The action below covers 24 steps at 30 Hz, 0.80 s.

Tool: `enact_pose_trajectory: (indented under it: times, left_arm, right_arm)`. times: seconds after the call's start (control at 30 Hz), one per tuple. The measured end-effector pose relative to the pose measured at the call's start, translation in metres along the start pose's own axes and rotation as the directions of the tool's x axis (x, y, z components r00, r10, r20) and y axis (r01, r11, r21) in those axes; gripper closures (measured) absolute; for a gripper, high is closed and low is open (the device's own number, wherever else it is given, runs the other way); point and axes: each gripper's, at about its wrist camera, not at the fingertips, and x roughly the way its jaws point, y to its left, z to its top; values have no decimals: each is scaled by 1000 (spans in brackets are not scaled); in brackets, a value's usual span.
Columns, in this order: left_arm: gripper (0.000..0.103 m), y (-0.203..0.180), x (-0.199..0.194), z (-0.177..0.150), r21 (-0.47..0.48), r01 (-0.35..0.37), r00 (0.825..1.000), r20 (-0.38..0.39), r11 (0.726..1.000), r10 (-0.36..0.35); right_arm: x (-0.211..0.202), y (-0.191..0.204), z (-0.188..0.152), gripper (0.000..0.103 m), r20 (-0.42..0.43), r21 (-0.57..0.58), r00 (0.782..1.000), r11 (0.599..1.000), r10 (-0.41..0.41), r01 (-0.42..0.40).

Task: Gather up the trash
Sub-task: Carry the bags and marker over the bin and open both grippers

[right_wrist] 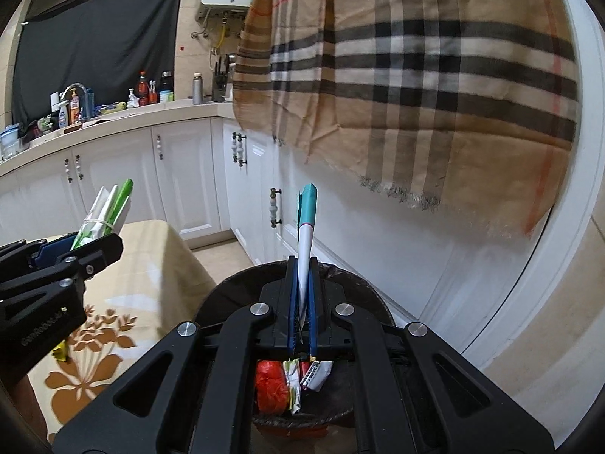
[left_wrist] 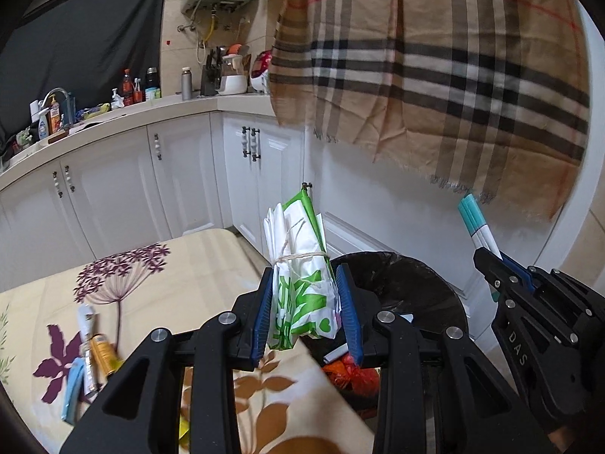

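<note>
The left hand-held gripper (left_wrist: pixel 307 304) is clamped on a white-and-green bundle of bags (left_wrist: pixel 300 268) tied round with string, its blue pads pressing both sides, and it hangs at the near rim of the black-lined trash bin (left_wrist: pixel 427 283), which lies just ahead and to its right. The right hand-held gripper (right_wrist: pixel 301 302) is pinched tight on a flat white-and-teal packet (right_wrist: pixel 306 223) that stands upright between its jaws, directly above the bin's mouth, where a red bag (right_wrist: pixel 270 382) and some crumpled wrappers (right_wrist: pixel 308 376) already lie below it. To do this step well, I judge the right side may simply part its jaws where it is, since the packet should fall straight in; the left should first travel further right until the bundle is fully over the opening, not the edge of the desk (left_wrist: pixel 159 265), then release, lest the bundle catch the rim and tip out. More litter, a gold tube (left_wrist: pixel 103 353) and a light-blue strip (left_wrist: pixel 72 393), waits on the desk down and to the left of the left hand-held gripper. Writing: "DAS" can be read on the right tool's body in the left view; the print on the bundle and wrappers is too small to read.
</note>
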Motion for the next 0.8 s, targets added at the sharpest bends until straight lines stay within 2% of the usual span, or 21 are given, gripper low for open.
enact_pose_trajectory:
  times: [0.3,0.7,0.73,0.8]
  left_arm:
    - [69,-20,41,7,24,-2,999,-41,1000,3]
    - [69,-31,68,10,39,-6,996,-87,999,9]
    - [68,-32,70,10,40,-4,996,-92,999,8]
    - [66,-33,75,10,46,1,994,-108,999,4]
  right_arm:
    - [28,-15,-6,98,-24,27,1000,999,-17,18]
    - [57,-23,-11,97,-51,53,998,998,-25,28]
    - [59,-23,-11,96,-49,54,998,998,-28,30]
    - [63,-24,-12,79,-47,60,998,998,-29,32]
